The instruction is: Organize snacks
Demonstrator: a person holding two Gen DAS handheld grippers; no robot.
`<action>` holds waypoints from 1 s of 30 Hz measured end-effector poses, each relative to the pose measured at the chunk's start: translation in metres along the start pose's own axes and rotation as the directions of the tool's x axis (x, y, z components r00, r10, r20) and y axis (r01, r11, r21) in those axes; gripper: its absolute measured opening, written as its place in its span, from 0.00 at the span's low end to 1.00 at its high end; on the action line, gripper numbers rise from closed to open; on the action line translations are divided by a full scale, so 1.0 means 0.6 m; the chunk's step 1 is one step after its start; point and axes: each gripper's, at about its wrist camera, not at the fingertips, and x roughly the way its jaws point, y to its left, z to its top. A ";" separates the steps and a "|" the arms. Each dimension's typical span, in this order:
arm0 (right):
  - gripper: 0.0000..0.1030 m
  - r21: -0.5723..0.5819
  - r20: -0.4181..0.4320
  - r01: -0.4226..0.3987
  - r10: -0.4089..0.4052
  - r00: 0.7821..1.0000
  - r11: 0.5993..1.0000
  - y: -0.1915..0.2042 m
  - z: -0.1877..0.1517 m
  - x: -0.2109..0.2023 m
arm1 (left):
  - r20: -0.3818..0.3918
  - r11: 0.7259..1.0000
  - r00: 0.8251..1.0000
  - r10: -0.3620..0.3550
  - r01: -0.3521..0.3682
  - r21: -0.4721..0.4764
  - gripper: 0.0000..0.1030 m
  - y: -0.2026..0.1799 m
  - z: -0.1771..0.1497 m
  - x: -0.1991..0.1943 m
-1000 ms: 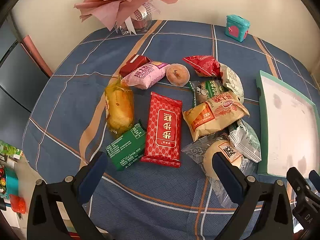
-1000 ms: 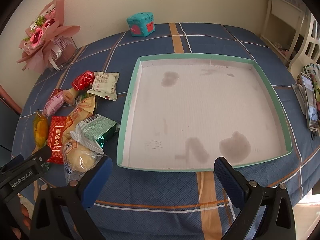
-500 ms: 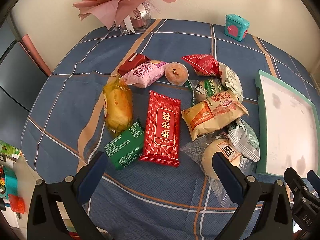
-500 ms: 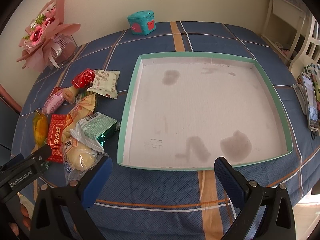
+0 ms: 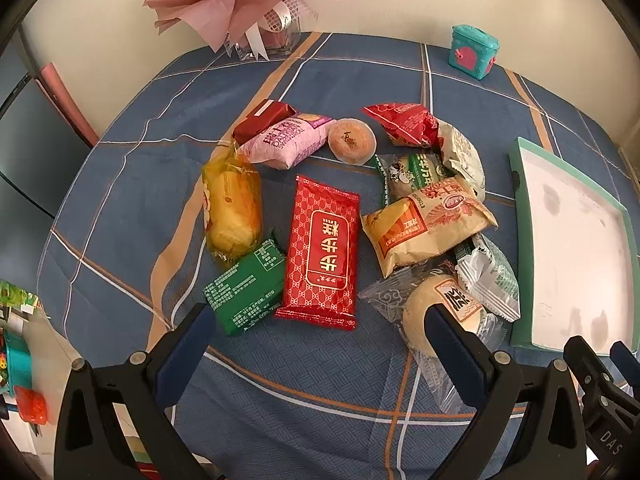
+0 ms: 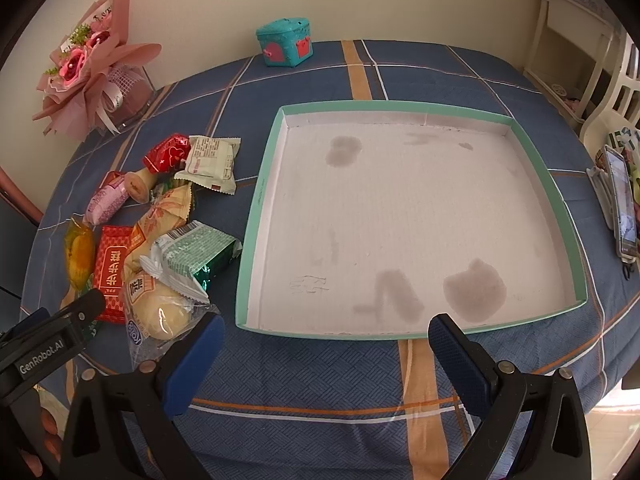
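Since a second ago our left tool [image 5: 316, 334] has crept slightly toward the snacks; both tools gape, holding nothing. The red packet [image 5: 323, 249] lies just ahead between its fingers, long axis pointing away; the tray [image 6: 256, 216] sits before the right tool [image 6: 322, 338]

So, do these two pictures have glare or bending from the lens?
Right wrist view: a small bright glare spot on the clear-wrapped bun, and the tray edges bow outward. Left wrist view: the tablecloth lines curve strongly, corners are dark; snacks stay sharp.
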 end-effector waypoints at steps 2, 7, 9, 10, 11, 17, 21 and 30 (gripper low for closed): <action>1.00 -0.002 -0.004 -0.001 0.001 1.000 1.000 0.002 0.002 0.001 | -0.003 1.000 1.000 -0.005 0.005 -0.005 1.00 0.001 0.000 0.002; 1.00 -0.019 -0.007 -0.012 0.012 1.000 1.000 0.015 0.004 0.000 | 0.001 0.999 1.000 -0.010 0.010 -0.033 1.00 0.011 0.002 0.006; 1.00 -0.034 0.000 -0.032 0.032 0.999 0.999 0.028 0.005 -0.004 | 0.014 0.997 1.000 -0.012 0.013 -0.070 1.00 0.025 0.005 0.009; 1.00 -0.046 0.003 -0.051 0.051 0.999 0.998 0.039 0.006 -0.005 | 0.012 0.995 1.000 -0.004 0.005 -0.096 1.00 0.036 0.006 0.012; 1.00 -0.056 0.003 -0.066 0.066 0.998 0.996 0.047 0.006 -0.005 | 0.001 0.993 1.000 0.007 -0.006 -0.121 1.00 0.048 0.006 0.015; 1.00 -0.132 -0.025 -0.155 0.153 0.988 0.979 0.117 0.001 0.009 | -0.048 0.972 0.999 -0.019 0.007 -0.235 1.00 0.106 0.006 0.043; 1.00 -0.145 -0.045 -0.197 0.192 0.980 0.970 0.150 -0.003 0.022 | -0.041 0.967 0.999 -0.005 -0.005 -0.256 1.00 0.138 0.007 0.058; 0.98 -0.140 -0.078 -0.207 0.197 0.977 0.968 0.180 -0.005 0.058 | -0.079 0.963 0.997 -0.022 0.000 -0.270 0.99 0.176 0.015 0.089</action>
